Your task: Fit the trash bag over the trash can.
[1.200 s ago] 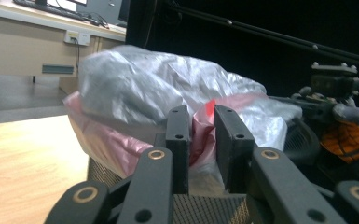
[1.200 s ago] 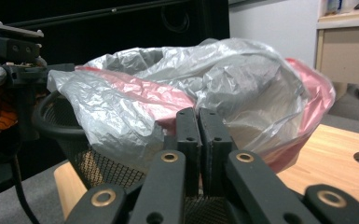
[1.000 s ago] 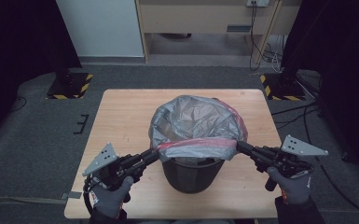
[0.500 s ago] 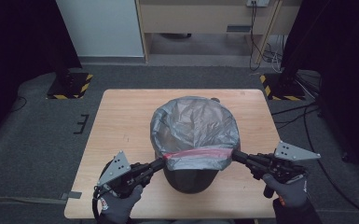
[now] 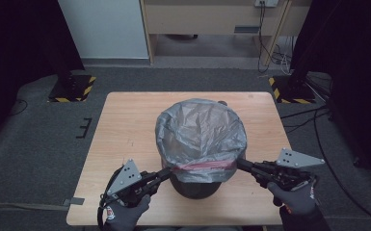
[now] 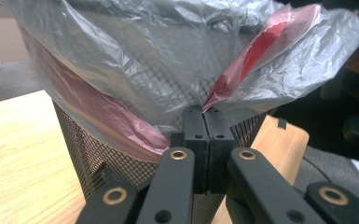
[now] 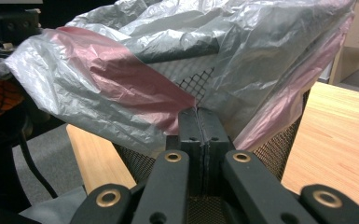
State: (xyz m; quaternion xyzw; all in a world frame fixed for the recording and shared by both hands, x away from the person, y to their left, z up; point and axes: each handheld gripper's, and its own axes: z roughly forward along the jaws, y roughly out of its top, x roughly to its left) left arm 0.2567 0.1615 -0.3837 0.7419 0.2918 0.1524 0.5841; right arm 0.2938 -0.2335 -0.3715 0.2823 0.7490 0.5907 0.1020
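A black mesh bin [image 5: 192, 185] stands on the wooden table [image 5: 125, 125], near its front edge. A grey plastic bag [image 5: 200, 130] with a red band along its hem is draped over the bin's rim. My left gripper [image 5: 166, 172] is at the bin's near-left side, shut on the bag's hem. In the left gripper view the gripper [image 6: 204, 112] pinches the bag [image 6: 135, 56] right where the red band folds, against the mesh bin [image 6: 98, 149]. My right gripper [image 5: 241, 164] is shut on the hem at the near-right side. In the right gripper view the gripper [image 7: 199, 112] clamps the bag [image 7: 242, 42].
The bin sits close to the table's near edge, with bare wood to its left, right and behind it. On the floor beyond stand two black bases with yellow-black stripes [image 5: 72, 89], plus cables [image 5: 313, 115] at the right. A wooden cabinet [image 5: 212, 19] lines the back.
The bag's red-banded hem has come lower down the near side of the bin. Both grippers have dropped slightly with it and stay closed on the plastic.
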